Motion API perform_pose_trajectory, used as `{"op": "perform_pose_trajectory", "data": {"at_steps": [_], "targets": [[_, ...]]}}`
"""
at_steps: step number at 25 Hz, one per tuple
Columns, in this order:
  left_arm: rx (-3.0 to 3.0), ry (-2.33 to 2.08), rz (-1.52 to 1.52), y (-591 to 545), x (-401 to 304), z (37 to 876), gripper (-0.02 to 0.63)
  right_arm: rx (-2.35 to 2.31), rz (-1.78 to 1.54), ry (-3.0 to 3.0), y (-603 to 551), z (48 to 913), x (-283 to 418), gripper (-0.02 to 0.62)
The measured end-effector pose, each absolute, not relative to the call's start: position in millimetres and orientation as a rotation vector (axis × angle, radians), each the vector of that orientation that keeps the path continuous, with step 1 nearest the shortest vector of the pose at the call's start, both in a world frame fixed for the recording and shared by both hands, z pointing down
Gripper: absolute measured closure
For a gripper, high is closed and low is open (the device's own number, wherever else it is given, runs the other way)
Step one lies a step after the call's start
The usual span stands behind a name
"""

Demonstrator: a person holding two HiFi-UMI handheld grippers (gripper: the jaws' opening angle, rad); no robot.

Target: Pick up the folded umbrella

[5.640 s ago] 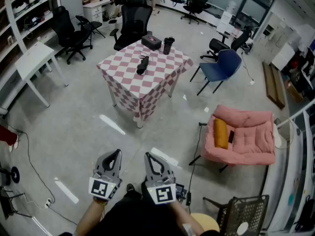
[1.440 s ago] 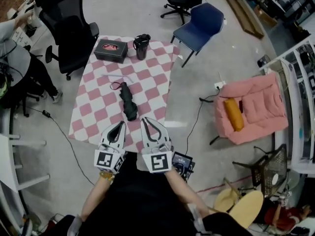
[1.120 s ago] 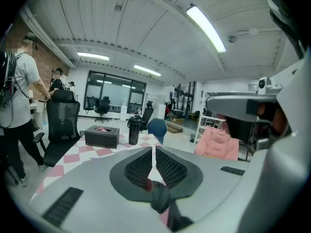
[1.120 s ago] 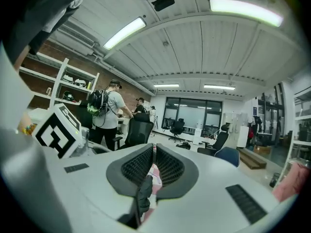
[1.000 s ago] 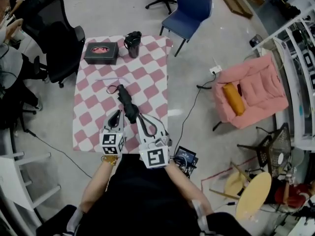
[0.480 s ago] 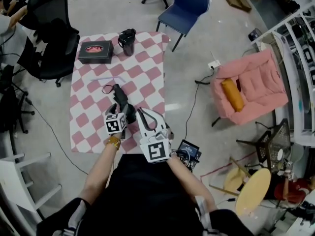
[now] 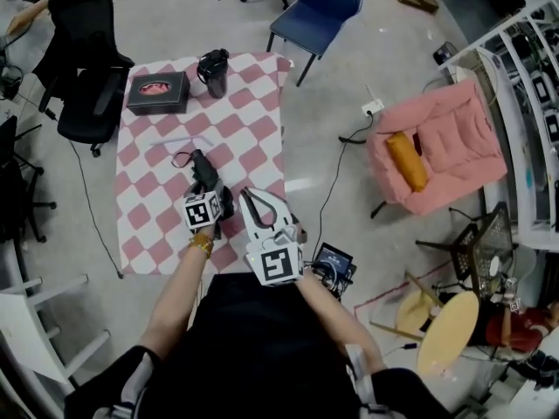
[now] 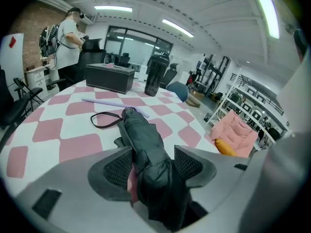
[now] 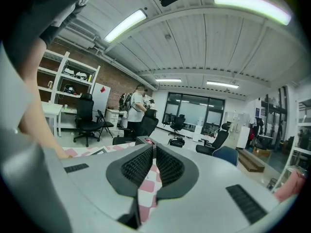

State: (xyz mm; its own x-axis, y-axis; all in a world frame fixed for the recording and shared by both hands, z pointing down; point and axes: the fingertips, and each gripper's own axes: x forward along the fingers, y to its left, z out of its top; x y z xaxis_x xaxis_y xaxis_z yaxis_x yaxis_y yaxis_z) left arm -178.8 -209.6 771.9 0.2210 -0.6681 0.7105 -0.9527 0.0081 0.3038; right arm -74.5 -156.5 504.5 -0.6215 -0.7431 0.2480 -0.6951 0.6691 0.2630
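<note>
Folded umbrella [image 8: 146,135] inside left hand-held gripper [image 8: 153,152], jaws just opened wide | head view hides this | right hand-held gripper [image 9: 154,152] closed

The black folded umbrella [image 7: 201,169] lies on the pink-checked table [image 7: 255,120], toward its near end. Behind it stand a black rectangular box [image 7: 157,92], left, and a black tumbler [image 7: 212,71], right.
</note>
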Motion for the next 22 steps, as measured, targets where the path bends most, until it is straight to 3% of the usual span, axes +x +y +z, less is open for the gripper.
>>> {"op": "perform_pose_trajectory", "data": {"at_steps": [22], "targets": [[1.613, -1.481, 0.417, -216, -184, 791, 0.354, 1.144, -0.196, -2.553, -168, 504, -76, 0.577]]}}
